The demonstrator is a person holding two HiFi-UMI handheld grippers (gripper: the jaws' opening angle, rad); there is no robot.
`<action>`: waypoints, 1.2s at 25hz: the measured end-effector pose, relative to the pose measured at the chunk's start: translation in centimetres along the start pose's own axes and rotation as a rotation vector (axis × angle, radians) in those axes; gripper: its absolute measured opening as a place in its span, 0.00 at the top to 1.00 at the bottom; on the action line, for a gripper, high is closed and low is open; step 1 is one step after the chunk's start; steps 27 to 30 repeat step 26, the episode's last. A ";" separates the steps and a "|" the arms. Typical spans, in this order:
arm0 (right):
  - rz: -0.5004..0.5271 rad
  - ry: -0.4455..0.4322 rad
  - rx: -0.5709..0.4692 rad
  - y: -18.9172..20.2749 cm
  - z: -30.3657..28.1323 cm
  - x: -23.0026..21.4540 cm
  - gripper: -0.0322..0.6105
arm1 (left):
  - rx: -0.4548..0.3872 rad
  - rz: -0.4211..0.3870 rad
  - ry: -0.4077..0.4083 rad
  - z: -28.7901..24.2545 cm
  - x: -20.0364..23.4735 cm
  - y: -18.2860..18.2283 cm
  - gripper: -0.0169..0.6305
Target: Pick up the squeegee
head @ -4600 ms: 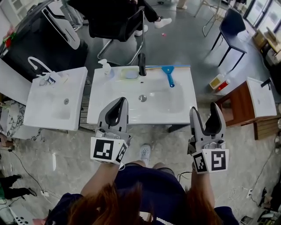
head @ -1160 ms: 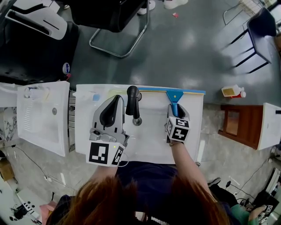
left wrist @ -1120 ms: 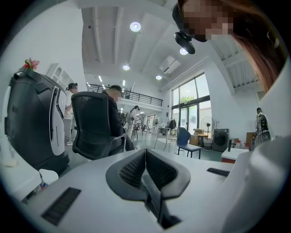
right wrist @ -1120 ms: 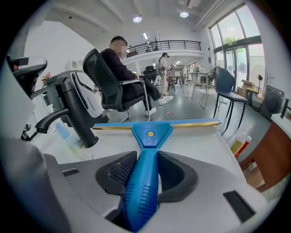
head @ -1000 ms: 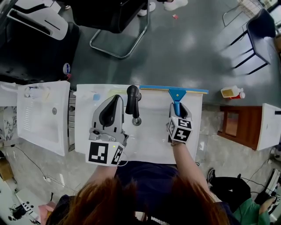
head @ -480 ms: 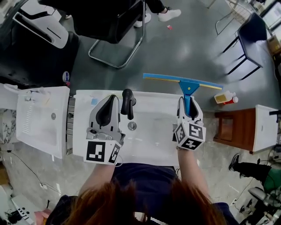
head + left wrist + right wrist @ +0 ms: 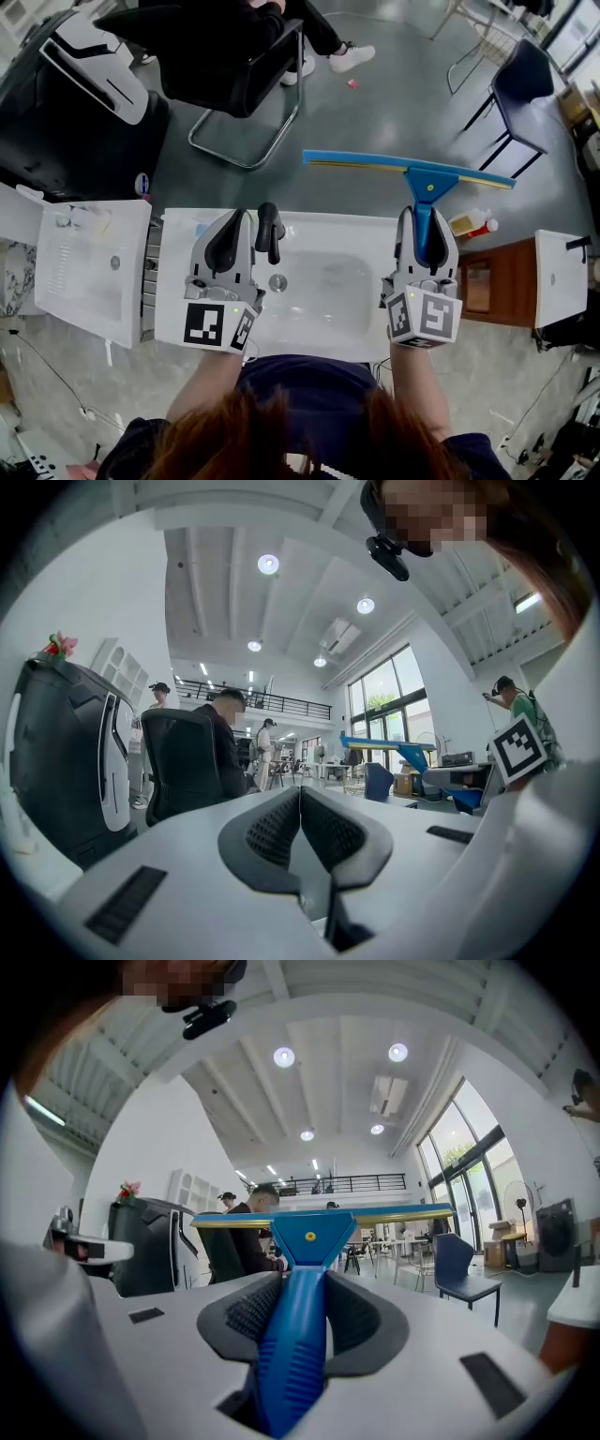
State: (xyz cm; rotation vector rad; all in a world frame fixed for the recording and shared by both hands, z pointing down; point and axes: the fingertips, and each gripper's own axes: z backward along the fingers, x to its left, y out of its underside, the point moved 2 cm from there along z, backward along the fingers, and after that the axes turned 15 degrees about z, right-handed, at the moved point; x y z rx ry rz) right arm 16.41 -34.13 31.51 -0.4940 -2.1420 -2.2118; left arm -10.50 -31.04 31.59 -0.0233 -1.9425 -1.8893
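The blue squeegee point(image 7: 417, 183) hangs in the air beyond the far edge of the white sink point(image 7: 319, 281), its long blade level and pointing away from me. My right gripper point(image 7: 427, 228) is shut on its ribbed blue handle point(image 7: 295, 1335); the blade point(image 7: 323, 1216) spans the right gripper view above the pads. My left gripper point(image 7: 239, 230) is held level over the sink's left part, next to the black faucet point(image 7: 269, 232). Its jaws are shut with nothing between them, the pads point(image 7: 272, 829) meeting in the left gripper view.
A second white basin point(image 7: 80, 267) lies to the left. A black chair point(image 7: 220, 70) with a seated person stands beyond the sink. A wooden cabinet point(image 7: 492, 286) is at the right, a yellow and red bottle point(image 7: 469, 225) beside it, and a blue chair point(image 7: 516, 89) further off.
The right gripper has lifted the squeegee off the sink's back ledge and raised it high, turning level. The left gripper has risen a little and stays shut.
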 end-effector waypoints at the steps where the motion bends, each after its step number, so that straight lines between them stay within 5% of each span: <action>1: -0.001 0.000 -0.021 -0.8 0.3 -0.1 0.70 | -0.012 0.008 -0.001 0.0 -0.1 -0.4 0.94; 12: 0.011 -0.007 -0.133 -5.5 2.6 -0.2 0.70 | -0.068 0.010 -0.011 0.6 -1.0 -2.4 0.94; 30: -0.010 0.010 -0.141 -6.0 3.6 -0.8 0.70 | -0.072 0.007 -0.002 1.0 -1.8 -2.5 0.94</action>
